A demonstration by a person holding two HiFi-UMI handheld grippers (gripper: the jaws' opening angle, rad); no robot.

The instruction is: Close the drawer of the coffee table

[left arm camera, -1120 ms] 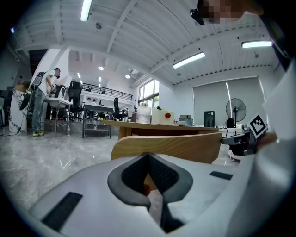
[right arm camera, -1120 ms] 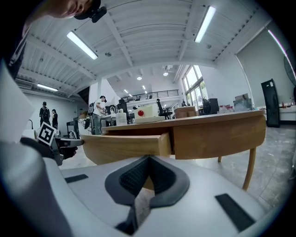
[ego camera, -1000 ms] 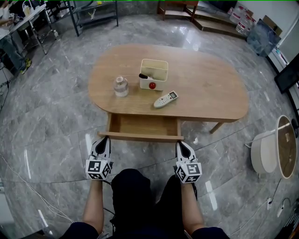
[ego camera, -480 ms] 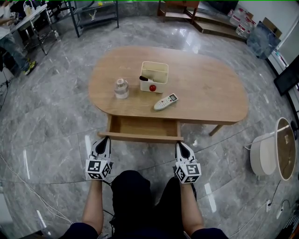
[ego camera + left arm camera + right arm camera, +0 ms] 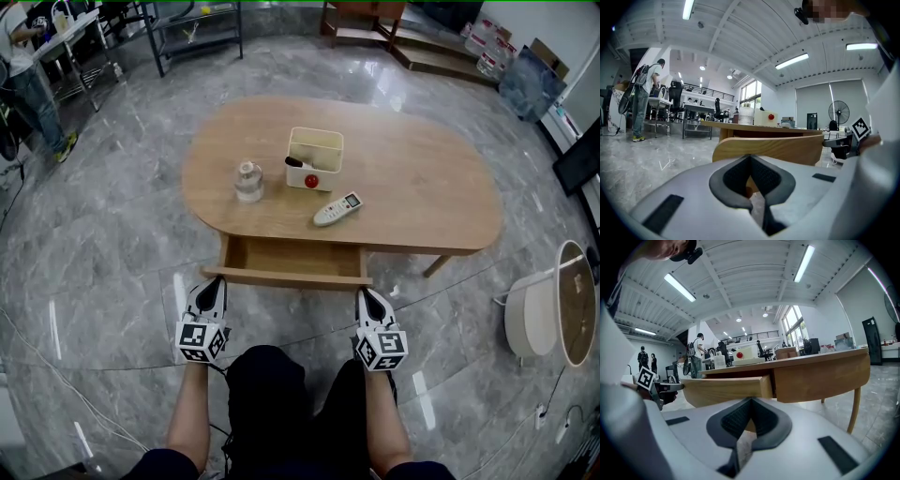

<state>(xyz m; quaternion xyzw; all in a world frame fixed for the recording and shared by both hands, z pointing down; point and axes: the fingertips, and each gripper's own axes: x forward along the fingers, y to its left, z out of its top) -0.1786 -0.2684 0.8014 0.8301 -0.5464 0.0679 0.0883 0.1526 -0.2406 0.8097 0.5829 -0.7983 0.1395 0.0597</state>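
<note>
The oval wooden coffee table [image 5: 422, 187] has its drawer [image 5: 291, 255] pulled out toward me, and the inside looks empty. The drawer front [image 5: 286, 278] shows close up in the left gripper view [image 5: 778, 147] and the right gripper view [image 5: 726, 387]. My left gripper [image 5: 214, 282] is shut, its tip at the left end of the drawer front [image 5: 750, 157]. At the right end, my right gripper [image 5: 363, 293] is also shut [image 5: 751, 400]. I cannot tell whether either tip touches the wood.
On the tabletop stand a white box [image 5: 314, 157] holding a red ball, a small clear bottle [image 5: 248, 180] and a remote [image 5: 337, 209]. A round white side table [image 5: 544, 305] is at the right. Metal racks and a person [image 5: 23, 66] are far off at the back left.
The whole view has shifted slightly. Both grippers stay at the drawer front, and the drawer is open as far as before.
</note>
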